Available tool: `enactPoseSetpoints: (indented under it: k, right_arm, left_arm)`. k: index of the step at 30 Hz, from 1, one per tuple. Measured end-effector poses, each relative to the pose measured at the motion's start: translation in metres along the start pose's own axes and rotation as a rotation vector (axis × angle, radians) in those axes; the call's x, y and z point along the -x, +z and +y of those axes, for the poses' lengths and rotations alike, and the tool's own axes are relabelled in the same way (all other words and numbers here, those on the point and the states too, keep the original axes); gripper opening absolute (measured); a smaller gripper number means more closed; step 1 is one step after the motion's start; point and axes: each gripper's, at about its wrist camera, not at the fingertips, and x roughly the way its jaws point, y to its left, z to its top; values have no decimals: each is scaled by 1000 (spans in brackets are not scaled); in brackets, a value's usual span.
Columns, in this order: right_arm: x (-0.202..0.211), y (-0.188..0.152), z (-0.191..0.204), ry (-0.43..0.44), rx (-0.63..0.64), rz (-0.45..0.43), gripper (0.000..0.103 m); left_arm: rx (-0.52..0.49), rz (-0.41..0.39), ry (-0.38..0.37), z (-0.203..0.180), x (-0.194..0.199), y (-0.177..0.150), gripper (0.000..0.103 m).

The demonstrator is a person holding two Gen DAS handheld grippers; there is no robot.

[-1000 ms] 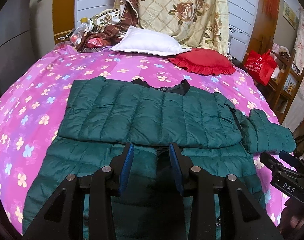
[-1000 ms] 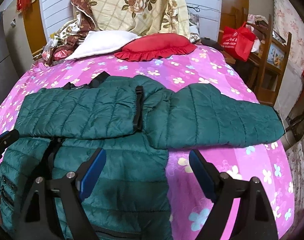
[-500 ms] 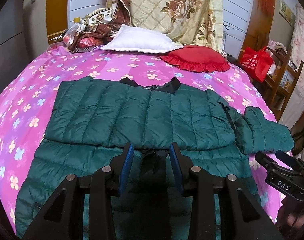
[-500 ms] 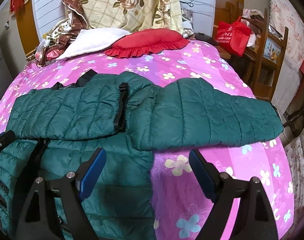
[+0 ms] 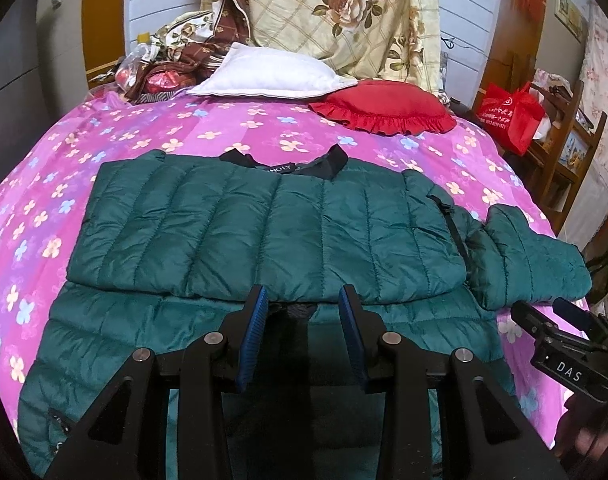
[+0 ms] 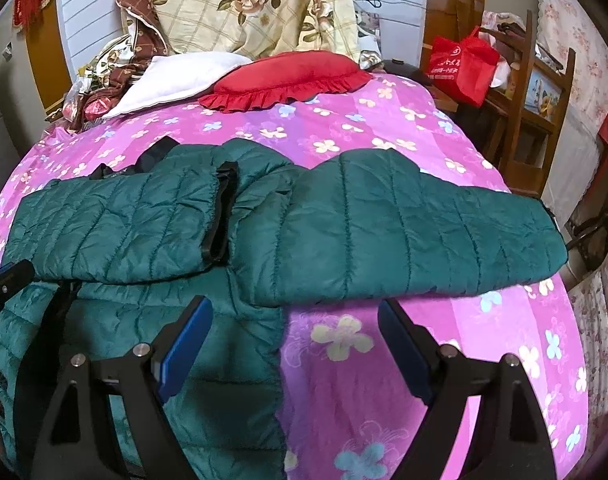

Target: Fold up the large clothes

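Observation:
A dark green quilted puffer jacket (image 5: 264,232) lies flat on a pink flowered bedspread (image 5: 224,128). One sleeve is folded across its chest, cuff toward the right. The other sleeve (image 6: 404,232) stretches out to the right across the bed. My left gripper (image 5: 303,320) hovers over the jacket's lower middle, its jaws partly open and empty. My right gripper (image 6: 292,340) is wide open and empty, above the jacket's right hem edge and just below the outstretched sleeve. The right gripper also shows in the left wrist view (image 5: 560,332) at the right edge.
A white pillow (image 5: 264,72) and a red ruffled cushion (image 5: 384,108) lie at the bed's head, with a floral quilt (image 5: 344,12) behind. A red bag (image 6: 460,68) and wooden shelves (image 6: 536,100) stand beside the bed's right edge.
Both grippers have drifted a little to the right over the jacket and drawn back slightly. The jacket has not moved. Jaw openings are unchanged.

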Motion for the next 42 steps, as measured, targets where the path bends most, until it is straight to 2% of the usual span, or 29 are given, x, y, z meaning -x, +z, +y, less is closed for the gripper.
enactPoseSetpoints:
  k: [10,16,22,26,32,37,42]
  right_arm:
    - [-6,3,-13,-14,-6,6,88]
    - [-9,6,-20,-19,-10,7,88]
    - [-11,11,-47,-46,-44,-7,88]
    - [-16,19,-81,-104,-81,-18,88]
    - [-34,25,-155,-235,-213,-3,88]
    - [-52,20,-217,-295,-355,15,88]
    - [-60,15,-268,-339,-502,10,88]
  left_arm:
    - [6,1,-9,-7,-7,7,19]
    - [26,19,-49,-12,-15,11,19]
    - [24,28,-70,-15,-14,9,19]
    - [26,30,-80,-13,-12,9,19]
    - [40,21,-71,-6,-13,9,19]
    - [54,-3,-56,2,-13,11,19]
    - [41,-5,-7,7,-19,14,19]
